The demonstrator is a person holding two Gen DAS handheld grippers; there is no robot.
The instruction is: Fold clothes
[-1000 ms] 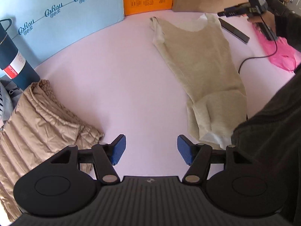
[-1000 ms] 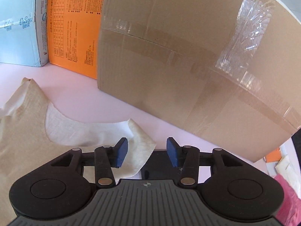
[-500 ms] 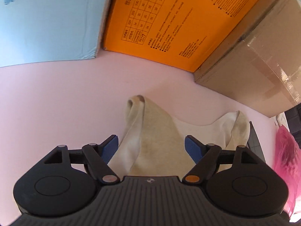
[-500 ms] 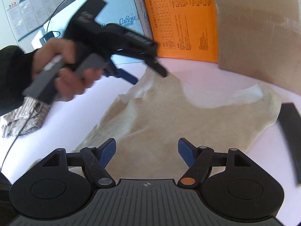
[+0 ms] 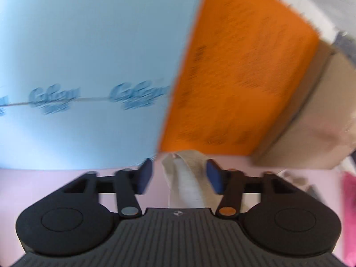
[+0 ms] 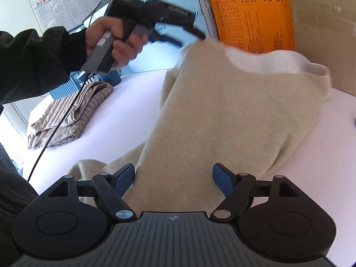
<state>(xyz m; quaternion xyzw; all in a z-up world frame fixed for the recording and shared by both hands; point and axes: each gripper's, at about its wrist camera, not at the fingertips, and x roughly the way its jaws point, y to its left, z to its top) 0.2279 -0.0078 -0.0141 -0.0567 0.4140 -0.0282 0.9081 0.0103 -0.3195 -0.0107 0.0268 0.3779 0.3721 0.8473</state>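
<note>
The beige top (image 6: 233,120) fills the frame centre. The left gripper (image 5: 179,176), jaws wide, straddles its shoulder strap (image 5: 187,178). The right gripper (image 6: 173,178), jaws wide, holds nothing. Risk: closing while moving could pinch one layer only, skewing the fold.

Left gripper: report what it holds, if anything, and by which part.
Nothing is clamped yet. The left gripper is open, its blue pads straddling the shoulder strap of the beige top. The right gripper is open too.
</note>
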